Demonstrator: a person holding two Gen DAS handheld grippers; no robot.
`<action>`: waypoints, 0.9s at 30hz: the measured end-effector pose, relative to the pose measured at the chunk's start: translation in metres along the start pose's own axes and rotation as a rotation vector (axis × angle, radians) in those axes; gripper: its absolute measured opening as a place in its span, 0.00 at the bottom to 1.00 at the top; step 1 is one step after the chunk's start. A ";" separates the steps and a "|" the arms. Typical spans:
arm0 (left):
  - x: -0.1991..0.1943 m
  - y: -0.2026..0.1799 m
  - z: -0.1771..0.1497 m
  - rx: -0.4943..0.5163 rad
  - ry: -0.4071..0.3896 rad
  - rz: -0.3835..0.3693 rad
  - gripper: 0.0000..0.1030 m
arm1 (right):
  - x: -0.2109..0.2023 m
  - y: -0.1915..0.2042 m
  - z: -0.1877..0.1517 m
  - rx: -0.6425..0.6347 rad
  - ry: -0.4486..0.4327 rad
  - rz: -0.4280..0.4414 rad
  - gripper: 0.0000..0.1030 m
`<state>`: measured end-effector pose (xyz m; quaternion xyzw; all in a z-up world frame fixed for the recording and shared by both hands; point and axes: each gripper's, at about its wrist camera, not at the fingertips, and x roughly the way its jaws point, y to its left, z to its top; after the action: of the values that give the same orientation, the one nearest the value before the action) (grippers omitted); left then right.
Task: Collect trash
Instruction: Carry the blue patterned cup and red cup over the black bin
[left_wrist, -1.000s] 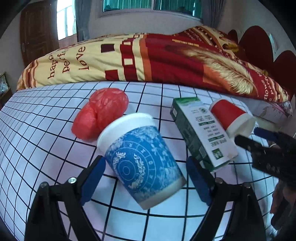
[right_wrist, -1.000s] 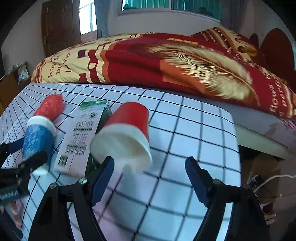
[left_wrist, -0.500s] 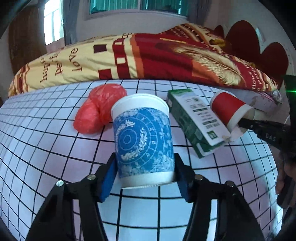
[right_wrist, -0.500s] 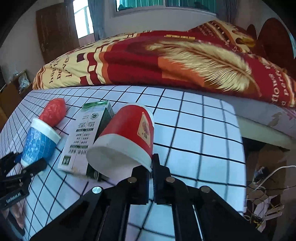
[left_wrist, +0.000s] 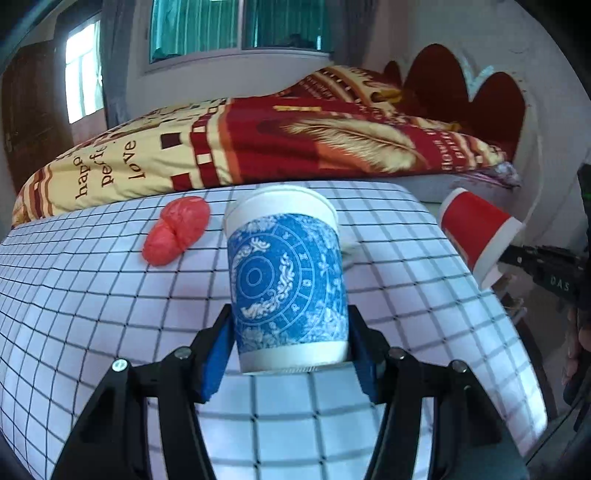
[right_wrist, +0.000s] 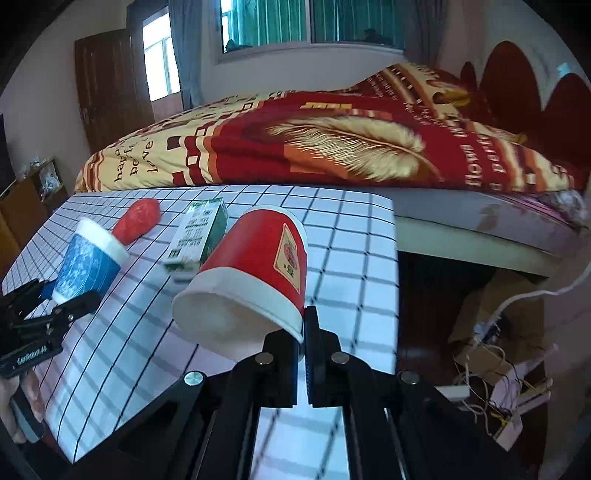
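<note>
A wide bed under a red-and-yellow feather-print quilt (right_wrist: 332, 147) fills the back of the room, with a curtained window above it and a dark scalloped headboard at its far right. In front of the bed stands the desk (right_wrist: 351, 258), covered in a white cloth ruled with a black grid. Taking the green-and-white paper carton (right_wrist: 201, 232) lying on that cloth as the mark, a crumpled red plastic bag (right_wrist: 138, 218) lies just beside its far-left end, and both cups are lifted clear in front of it. The left hand-held gripper (left_wrist: 288, 354) is closed on the base of a blue-patterned paper cup with a white rim (left_wrist: 286, 280), whose long axis runs straight away from the gripper, mouth outward; in the right wrist view this cup hangs to the left of the carton. The right hand-held gripper (right_wrist: 303, 332) has its fingers drawn nearly together, pinching the rim wall of a red paper cup with a white band (right_wrist: 255, 273), which tilts up and away with its open mouth toward the gripper, in front of and to the right of the carton. No bin shows in either view. Judging by this, the carton and bag remain to be gathered, the carton nearer the right gripper and the bag nearer the left.
</note>
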<state>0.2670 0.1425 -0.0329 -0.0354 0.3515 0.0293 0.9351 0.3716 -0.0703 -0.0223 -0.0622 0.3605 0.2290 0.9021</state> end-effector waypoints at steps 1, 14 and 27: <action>-0.006 -0.004 -0.003 0.004 0.000 -0.012 0.57 | -0.011 -0.001 -0.007 0.004 -0.003 -0.003 0.03; -0.077 -0.066 -0.050 0.052 -0.018 -0.116 0.57 | -0.134 -0.006 -0.099 0.045 -0.038 -0.052 0.03; -0.109 -0.115 -0.068 0.116 -0.035 -0.194 0.57 | -0.208 -0.042 -0.156 0.162 -0.091 -0.109 0.03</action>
<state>0.1491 0.0187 -0.0069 -0.0143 0.3311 -0.0813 0.9400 0.1616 -0.2280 0.0022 0.0018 0.3326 0.1524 0.9307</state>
